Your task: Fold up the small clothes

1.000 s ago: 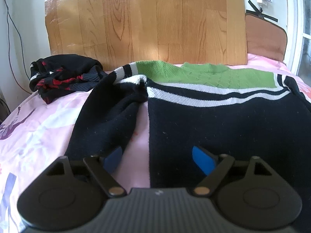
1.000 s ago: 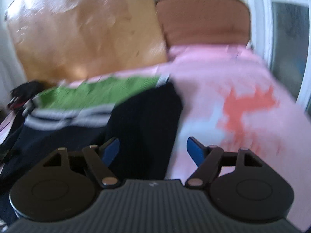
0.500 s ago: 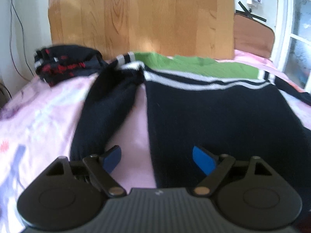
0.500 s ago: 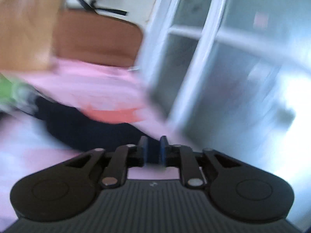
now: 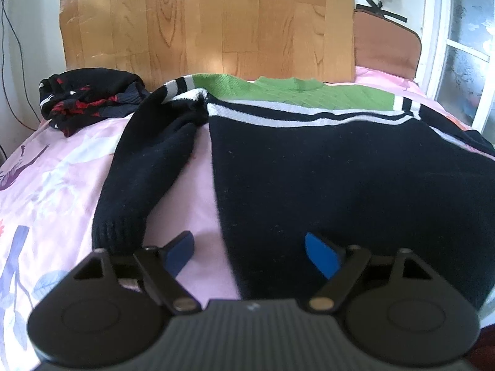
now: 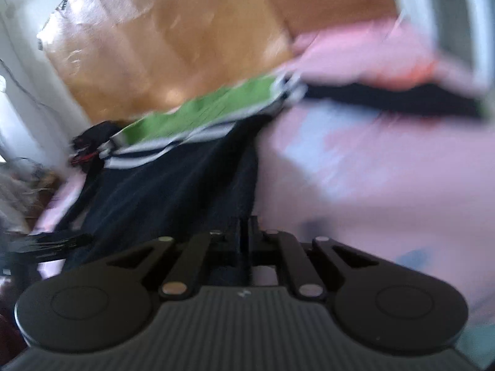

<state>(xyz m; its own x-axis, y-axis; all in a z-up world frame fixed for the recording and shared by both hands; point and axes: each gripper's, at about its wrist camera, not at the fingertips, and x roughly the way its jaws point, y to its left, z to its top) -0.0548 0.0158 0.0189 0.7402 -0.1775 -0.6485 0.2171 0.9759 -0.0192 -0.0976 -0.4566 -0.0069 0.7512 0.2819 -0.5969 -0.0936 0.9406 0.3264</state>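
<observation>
The black sweater (image 5: 340,167) with the green yoke and white stripes is lying spread flat on the pink bed sheet (image 5: 62,167), its neck toward the head edge of the bed where the wooden headboard (image 5: 210,21) is standing, its hem toward the foot edge. That flat layout is what a fold needs: both side edges are exposed and reachable.

The left tongs (image 5: 249,252) are hovering wide open at the hem, one blue pad over bare sheet and the other over the black body, straddling the sweater's left side edge and gripping nothing. The left sleeve (image 5: 145,173) is lying just beside that edge, its cuff near the left pad. This placement looks like preparation to pinch the hem corner.

The right tongs (image 6: 246,235) are pressed together at the sweater's right side edge. The view is blurred, so whether cloth is pinched between them cannot be told, though dark fabric is sitting right at the tips.

A second dark garment (image 5: 89,99) with red marks is sitting bunched at the bed's head-left corner, apparently waiting its turn.
</observation>
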